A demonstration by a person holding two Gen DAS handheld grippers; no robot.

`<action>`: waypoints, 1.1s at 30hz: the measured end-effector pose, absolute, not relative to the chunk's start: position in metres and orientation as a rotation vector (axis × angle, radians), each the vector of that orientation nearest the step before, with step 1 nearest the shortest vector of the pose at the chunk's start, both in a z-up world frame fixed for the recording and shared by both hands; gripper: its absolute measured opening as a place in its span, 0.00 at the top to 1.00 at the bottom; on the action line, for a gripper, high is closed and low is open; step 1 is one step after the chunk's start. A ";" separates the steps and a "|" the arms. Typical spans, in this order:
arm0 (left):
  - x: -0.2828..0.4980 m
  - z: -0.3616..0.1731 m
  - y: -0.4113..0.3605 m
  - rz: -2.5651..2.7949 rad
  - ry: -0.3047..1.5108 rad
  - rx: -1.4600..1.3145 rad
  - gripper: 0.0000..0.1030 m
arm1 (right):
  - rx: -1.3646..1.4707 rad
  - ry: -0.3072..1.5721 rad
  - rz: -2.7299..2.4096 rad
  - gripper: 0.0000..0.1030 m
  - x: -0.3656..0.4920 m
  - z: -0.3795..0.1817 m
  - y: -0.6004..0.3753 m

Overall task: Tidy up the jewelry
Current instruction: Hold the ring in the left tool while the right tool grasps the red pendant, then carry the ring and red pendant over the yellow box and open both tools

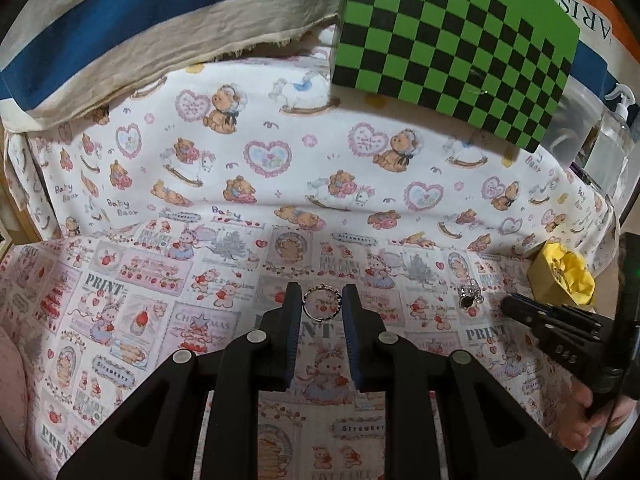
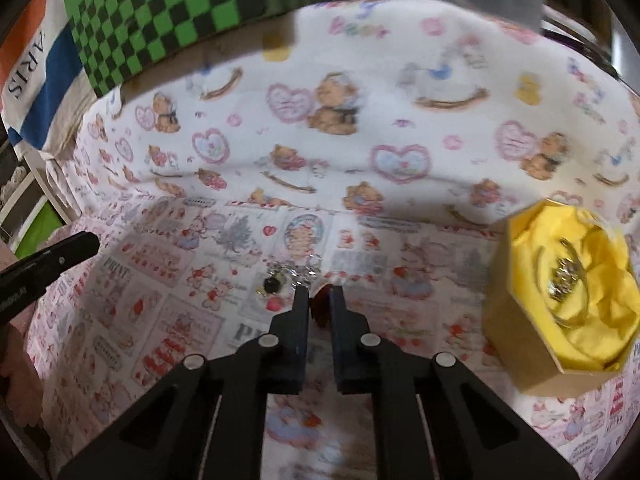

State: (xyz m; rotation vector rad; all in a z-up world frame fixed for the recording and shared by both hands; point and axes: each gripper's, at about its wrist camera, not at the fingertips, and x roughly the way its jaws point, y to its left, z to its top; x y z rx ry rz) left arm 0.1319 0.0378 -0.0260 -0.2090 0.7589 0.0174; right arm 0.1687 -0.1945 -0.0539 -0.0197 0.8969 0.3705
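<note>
The silver ring (image 1: 322, 303) is framed flat on the printed cloth (image 1: 132, 300) at twelve o'clock between the parted fingers of the left gripper (image 1: 322, 298), nearer than the nearly closed, empty right gripper (image 2: 319, 300), whose jeweled brooch (image 2: 280, 278) lies at eleven o'clock.

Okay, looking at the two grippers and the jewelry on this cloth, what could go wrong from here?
1. The thin ring lies flat on the printed cloth between the left hand-held gripper fingers; closing could pinch fabric or flick it away.
2. The right hand-held gripper sits beside the black-stone jewelry piece, nearly closed, and could nudge it aside.
</note>
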 end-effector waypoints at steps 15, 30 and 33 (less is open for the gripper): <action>0.126 -0.023 0.036 0.024 0.727 -0.184 0.81 | 0.063 0.796 0.343 0.93 0.131 -0.023 -0.237; 0.130 -0.026 0.035 0.005 0.745 -0.193 0.81 | -0.146 0.904 0.284 0.86 0.162 -0.062 -0.202; 0.130 -0.027 0.036 0.003 0.748 -0.195 0.81 | -0.166 0.883 0.280 0.92 0.158 -0.060 -0.201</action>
